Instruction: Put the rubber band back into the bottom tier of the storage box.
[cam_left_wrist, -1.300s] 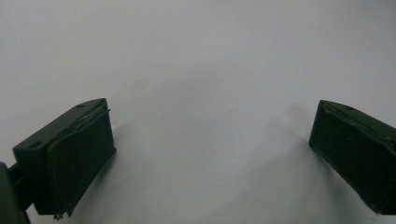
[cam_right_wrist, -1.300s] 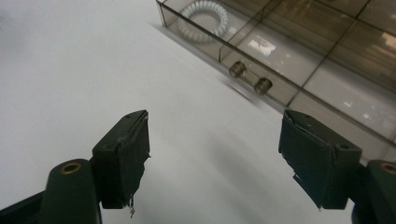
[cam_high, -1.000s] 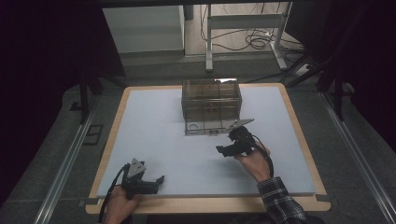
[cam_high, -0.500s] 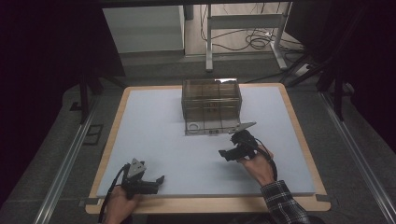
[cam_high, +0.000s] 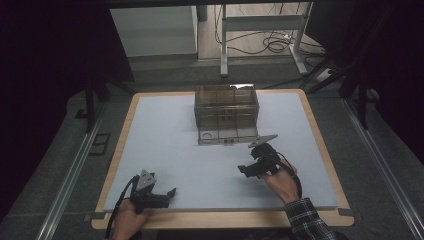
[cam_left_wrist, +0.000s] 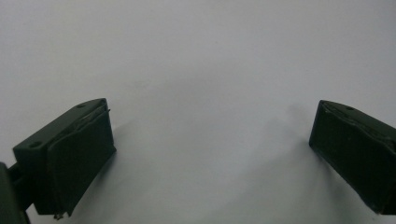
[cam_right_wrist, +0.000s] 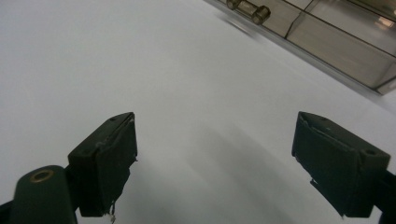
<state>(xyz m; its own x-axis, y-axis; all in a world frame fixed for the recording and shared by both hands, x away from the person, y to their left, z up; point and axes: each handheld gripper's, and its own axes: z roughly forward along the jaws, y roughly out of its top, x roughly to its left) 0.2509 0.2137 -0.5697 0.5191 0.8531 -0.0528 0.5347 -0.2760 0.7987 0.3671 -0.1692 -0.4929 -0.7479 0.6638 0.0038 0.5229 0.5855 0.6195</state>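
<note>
Grippers both empty, jaws spread wide — right gripper (cam_high: 248, 169) near the clear smoky plastic drawer box (cam_high: 226, 106), left gripper (cam_high: 165, 195) well apart.

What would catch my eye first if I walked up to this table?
Probably the clear plastic drawer box at the far middle of the pale table, its bottom drawer pulled out. Next, the two black tongs: the right tongs just in front of that drawer, the left tongs at the near edge, both open and empty.
</note>
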